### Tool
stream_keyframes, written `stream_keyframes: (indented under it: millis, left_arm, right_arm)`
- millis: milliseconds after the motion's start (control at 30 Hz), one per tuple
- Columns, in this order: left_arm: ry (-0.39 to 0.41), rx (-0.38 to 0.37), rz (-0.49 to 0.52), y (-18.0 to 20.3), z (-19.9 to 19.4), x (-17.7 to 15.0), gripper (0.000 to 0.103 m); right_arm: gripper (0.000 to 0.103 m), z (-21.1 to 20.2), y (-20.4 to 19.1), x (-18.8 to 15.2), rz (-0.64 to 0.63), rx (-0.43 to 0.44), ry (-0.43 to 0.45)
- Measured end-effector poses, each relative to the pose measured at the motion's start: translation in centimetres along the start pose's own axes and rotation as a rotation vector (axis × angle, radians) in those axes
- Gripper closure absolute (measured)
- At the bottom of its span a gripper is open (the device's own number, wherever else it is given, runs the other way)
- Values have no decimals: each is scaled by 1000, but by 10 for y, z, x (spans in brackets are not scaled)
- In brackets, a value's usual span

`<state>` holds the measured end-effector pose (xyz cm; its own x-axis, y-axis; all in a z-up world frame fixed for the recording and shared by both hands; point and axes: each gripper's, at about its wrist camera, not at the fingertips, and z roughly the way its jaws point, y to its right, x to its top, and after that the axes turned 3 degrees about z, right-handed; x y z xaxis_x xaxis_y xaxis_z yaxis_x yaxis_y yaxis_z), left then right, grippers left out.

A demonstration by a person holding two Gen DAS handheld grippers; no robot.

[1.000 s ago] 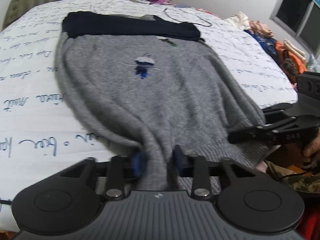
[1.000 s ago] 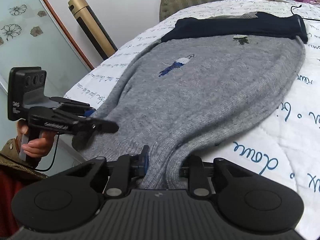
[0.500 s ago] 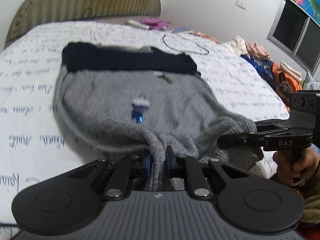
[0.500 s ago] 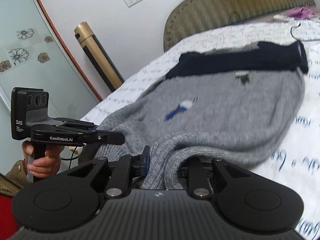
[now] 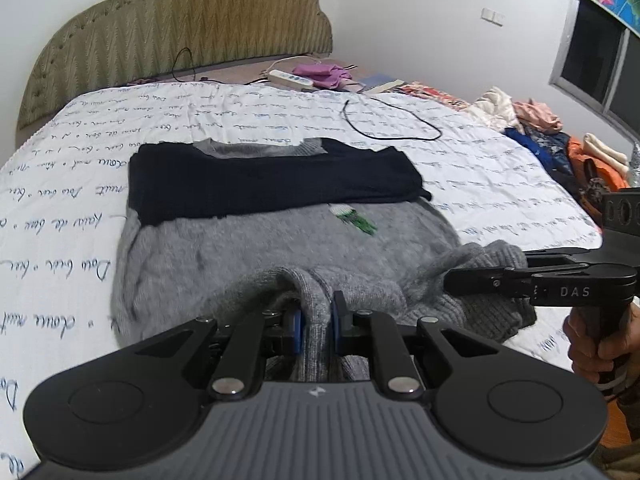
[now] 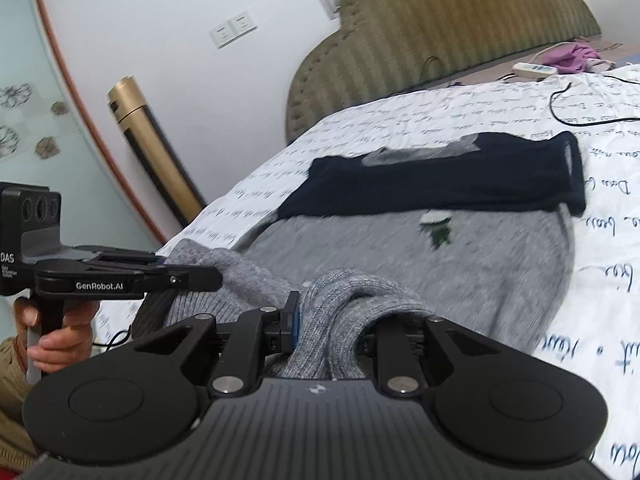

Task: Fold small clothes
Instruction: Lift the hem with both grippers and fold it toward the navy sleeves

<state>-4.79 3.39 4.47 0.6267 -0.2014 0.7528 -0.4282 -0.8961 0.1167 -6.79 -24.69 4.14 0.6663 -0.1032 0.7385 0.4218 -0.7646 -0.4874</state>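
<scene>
A grey knit sweater (image 5: 280,248) lies on the white quilted bed (image 5: 80,208), with its navy sleeves (image 5: 272,184) folded across the far end. My left gripper (image 5: 316,320) is shut on the lifted grey hem, and the knit bunches between its blue pads. My right gripper (image 6: 332,320) is shut on the hem further along, with a thick roll of knit between its fingers. Each gripper shows in the other's view: the right one (image 5: 472,280) at the right, the left one (image 6: 200,278) at the left. The raised hem hangs over the sweater's lower body (image 6: 400,252).
A black cable (image 5: 392,124) loops on the bed beyond the sweater. A white power strip (image 5: 290,78) and purple cloth (image 5: 320,74) lie by the headboard (image 5: 180,20). Piled clothes (image 5: 540,128) sit off the right side. A gold cylinder (image 6: 156,152) leans on the wall.
Both grippers have risen and moved toward the headboard with the hem, folding it over the body. The blue motif on the chest is now covered by the lifted knit.
</scene>
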Motion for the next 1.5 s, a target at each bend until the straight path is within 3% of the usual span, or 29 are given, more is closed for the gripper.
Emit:
stream_keyframes:
  millis: [367,833,1500]
  left_arm:
    - [-74,123,26,-4,37,30,89]
    - [-112,162,36,-12,62,53,89]
    - [-99,203,55,-24,101,104,89]
  right_arm:
    - [81,28,14,24,27,-43,43]
    - [81,43,29,41,55,-73,96]
    - [81,69,58,75,77,-125,138]
